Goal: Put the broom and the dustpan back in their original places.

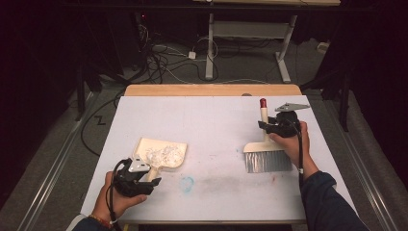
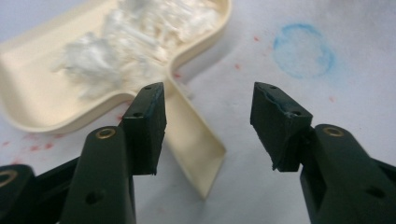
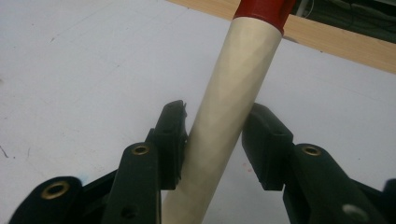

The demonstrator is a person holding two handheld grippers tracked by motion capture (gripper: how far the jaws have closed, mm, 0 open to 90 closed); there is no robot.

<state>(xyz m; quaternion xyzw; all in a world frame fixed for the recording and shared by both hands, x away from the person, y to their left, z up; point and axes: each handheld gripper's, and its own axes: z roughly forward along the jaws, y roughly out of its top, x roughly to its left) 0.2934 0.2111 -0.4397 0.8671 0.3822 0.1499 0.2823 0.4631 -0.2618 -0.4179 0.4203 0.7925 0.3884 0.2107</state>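
From above we see our dustpan (image 1: 161, 153) of white shreds (image 1: 162, 154) on the worktop (image 1: 211, 120), while close up our left fingers (image 2: 148, 122) gape beside its handle and our right fingers (image 3: 172, 140) clasp the brush (image 3: 229, 107).

A lab or test room is suggested rather than a home. A work table (image 1: 211, 192) covered with a pale, stained sheet is set at the centre, its bare wooden edge (image 1: 211, 90) exposed at the far side. Beyond the table, loose cables (image 1: 163, 60) are strewn across a grey carpeted floor (image 1: 240, 67), running towards what may be a white plug block (image 1: 192, 55), though that is dimly seen. Behind those, the white metal legs of a second desk (image 1: 250, 43) are visible. Dark surroundings are found on both sides of the table.
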